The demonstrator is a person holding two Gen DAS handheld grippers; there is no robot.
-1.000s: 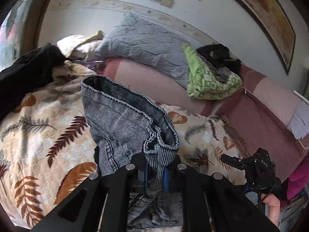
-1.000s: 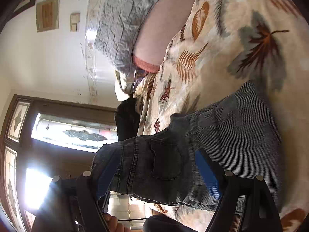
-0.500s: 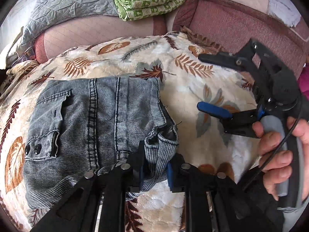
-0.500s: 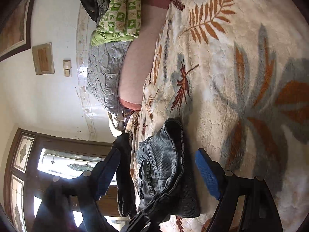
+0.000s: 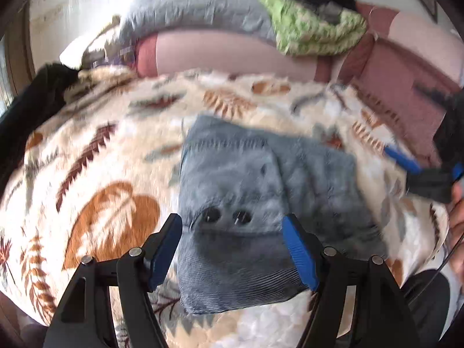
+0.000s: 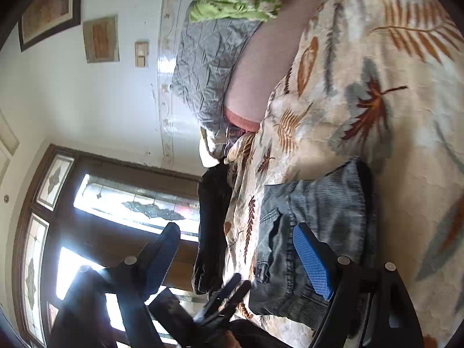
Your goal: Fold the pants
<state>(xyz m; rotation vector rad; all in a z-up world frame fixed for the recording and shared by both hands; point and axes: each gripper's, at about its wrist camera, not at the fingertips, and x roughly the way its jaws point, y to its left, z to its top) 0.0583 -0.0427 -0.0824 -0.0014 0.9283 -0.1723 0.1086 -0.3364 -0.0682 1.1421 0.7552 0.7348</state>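
The left gripper (image 5: pixel 232 249) has let go; its jaws now stand spread over the folded grey-blue denim pants (image 5: pixel 261 191) lying on the leaf-patterned bed blanket (image 5: pixel 95 179). The right gripper (image 6: pixel 237 261) is spread too, so the fold looks finished.

The left wrist view is looking down closely at the folded pants (image 5: pixel 261 203); the right wrist view, rolled sideways, is sharing them (image 6: pixel 316 232).

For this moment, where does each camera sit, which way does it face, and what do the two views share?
Left wrist: on the left gripper, looking forward and down at the folded jeans on the leaf-print blanket; its open fingers and the person's other hand show.
Right wrist: on the right gripper, rolled sideways, facing the window along the blanket; open fingers show.
Shared: jeans, blanket, green bedding.
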